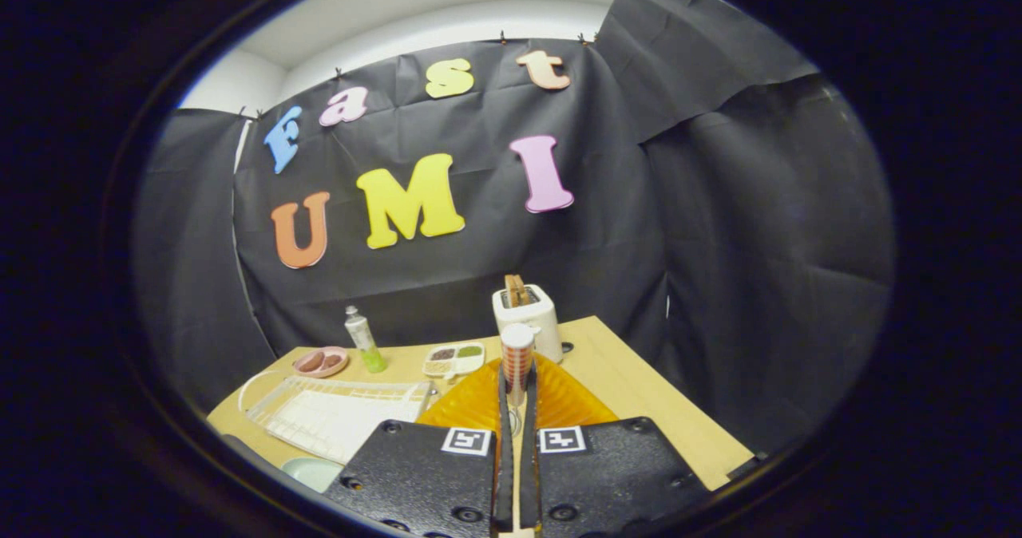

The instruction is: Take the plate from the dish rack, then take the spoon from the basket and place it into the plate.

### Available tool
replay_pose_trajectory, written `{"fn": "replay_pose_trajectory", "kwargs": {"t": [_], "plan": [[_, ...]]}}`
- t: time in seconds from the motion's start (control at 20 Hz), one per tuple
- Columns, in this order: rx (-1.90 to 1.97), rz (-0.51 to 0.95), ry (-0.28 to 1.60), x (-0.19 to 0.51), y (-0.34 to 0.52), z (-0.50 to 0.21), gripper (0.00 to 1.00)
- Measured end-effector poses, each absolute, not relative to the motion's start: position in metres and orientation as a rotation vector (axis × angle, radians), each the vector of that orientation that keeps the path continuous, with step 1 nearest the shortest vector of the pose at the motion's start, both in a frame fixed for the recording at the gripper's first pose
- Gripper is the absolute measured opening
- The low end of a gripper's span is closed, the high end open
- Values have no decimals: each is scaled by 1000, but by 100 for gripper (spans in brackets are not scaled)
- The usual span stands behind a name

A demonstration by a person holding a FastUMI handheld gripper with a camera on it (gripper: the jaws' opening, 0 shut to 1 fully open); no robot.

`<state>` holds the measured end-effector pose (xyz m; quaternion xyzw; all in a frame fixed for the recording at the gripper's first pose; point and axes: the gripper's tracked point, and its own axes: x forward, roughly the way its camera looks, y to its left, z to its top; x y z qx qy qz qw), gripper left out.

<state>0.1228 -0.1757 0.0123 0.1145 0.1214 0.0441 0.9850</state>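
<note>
My gripper (516, 382) has its two black fingers (503, 410) drawn close together, pinching the rim of an orange ribbed translucent plate (563, 402). The plate fans out to both sides of the fingers and hangs above the wooden table (639, 386). A white dish rack (335, 414) lies on the table to the left of the fingers. Just beyond the fingertips stands a small cylinder with a red-and-white pattern and a white top (517, 350); I cannot tell whether it is the basket. No spoon can be made out.
Behind the cylinder stands a white toaster (528, 314) with bread in it. Further left are a white divided tray (453, 358), a green bottle (363, 338) and a pink dish with food (321, 361). A pale green dish (311, 471) sits near the table's front edge.
</note>
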Motion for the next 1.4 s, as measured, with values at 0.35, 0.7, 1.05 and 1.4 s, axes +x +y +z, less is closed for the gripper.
{"fn": "replay_pose_trajectory", "kwargs": {"t": [0.35,0.7,1.05,1.4], "plan": [[231,224,304,56,-84,-7,8],[190,306,357,24,-2,-41,8],[187,372,417,12,54,-75,8],[187,429,498,5,89,-105,8]]}}
